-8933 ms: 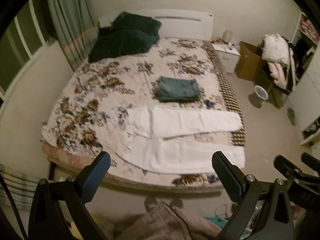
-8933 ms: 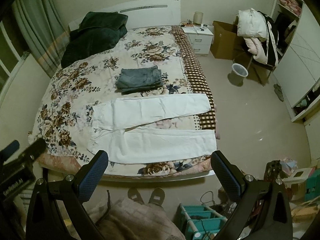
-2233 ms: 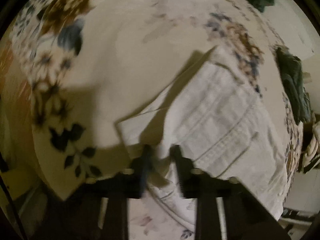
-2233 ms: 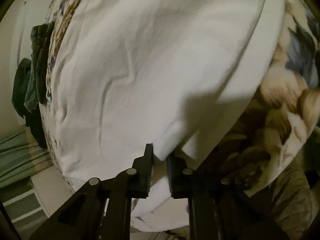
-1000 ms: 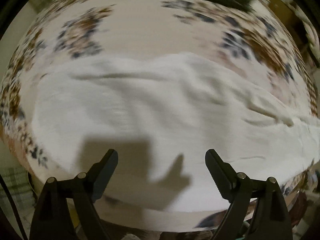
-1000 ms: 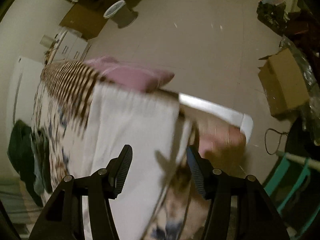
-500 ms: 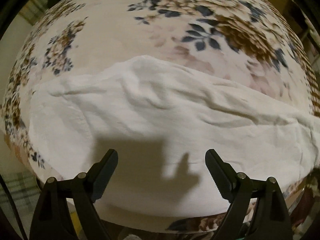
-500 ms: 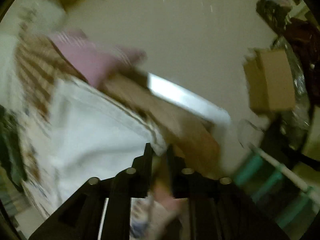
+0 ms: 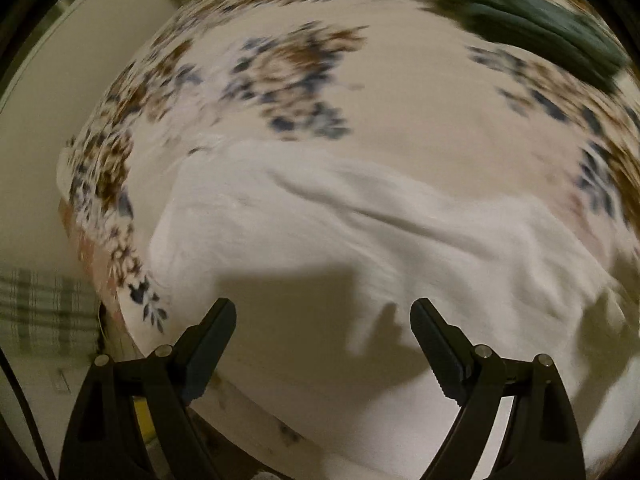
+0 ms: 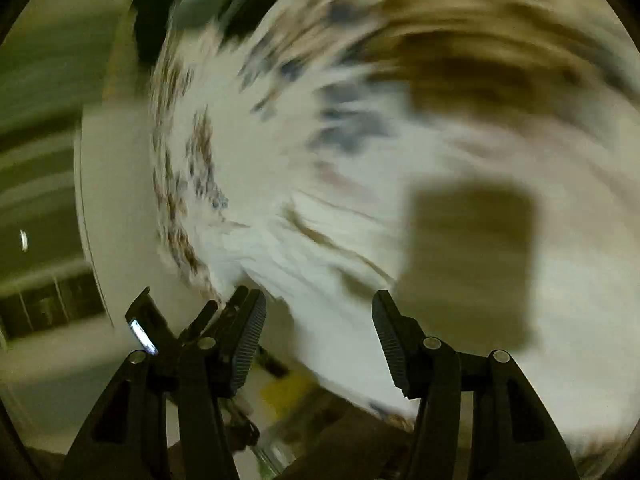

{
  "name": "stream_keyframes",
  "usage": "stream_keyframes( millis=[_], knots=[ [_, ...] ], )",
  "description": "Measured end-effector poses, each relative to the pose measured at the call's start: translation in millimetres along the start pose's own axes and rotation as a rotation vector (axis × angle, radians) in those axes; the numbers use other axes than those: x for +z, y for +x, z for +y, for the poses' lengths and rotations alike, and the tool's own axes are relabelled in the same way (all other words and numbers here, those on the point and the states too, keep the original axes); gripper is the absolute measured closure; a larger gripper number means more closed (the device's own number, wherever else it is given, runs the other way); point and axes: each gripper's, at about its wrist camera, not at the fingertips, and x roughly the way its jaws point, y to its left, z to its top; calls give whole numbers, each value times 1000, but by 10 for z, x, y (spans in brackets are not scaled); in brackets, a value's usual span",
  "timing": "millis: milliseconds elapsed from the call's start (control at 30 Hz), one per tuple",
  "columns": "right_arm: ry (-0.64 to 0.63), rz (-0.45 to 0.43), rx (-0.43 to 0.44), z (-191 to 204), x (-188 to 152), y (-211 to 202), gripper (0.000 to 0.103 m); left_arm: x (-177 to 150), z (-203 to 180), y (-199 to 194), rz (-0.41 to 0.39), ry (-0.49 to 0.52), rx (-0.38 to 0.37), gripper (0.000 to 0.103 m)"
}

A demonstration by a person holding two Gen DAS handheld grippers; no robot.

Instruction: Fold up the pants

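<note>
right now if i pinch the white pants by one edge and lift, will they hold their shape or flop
The white pants will probably flop: ridges and wrinkles run across them, and they follow the curve of the floral bedspread. They seem fairly light, being thin where they lie. Pushed, they would likely bunch, not slide whole. Both the left gripper and right gripper are open.

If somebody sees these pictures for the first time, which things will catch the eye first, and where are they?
The white pants stand out first: they lie rumpled across the near part of the floral bedspread, just ahead of the open left gripper. Next comes a dark green folded garment at the far right of the bed. In the right wrist view, heavy blur smears everything, and a blocky dark shadow falls on the white cloth ahead of the open right gripper.
</note>
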Motion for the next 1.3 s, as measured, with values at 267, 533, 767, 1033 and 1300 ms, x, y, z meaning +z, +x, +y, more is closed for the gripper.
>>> stream_keyframes(
  millis=[267, 533, 767, 1033, 1300],
  knots=[
    [-96, 338, -107, 455, 687, 1311, 78, 178, 580, 440, 66, -126, 6, 14],
    [16, 320, -75, 253, 771, 1429, 93, 232, 781, 743, 131, -167, -46, 11],
    [213, 160, 118, -144, 660, 917, 89, 254, 876, 854, 156, -178, -90, 9],
    [-5, 270, -108, 213, 833, 1427, 90, 265, 908, 849, 150, -138, -96, 9],
    [96, -72, -110, -40, 957, 152, 101, 342, 827, 581, 104, -71, -94, 9]
  ],
)
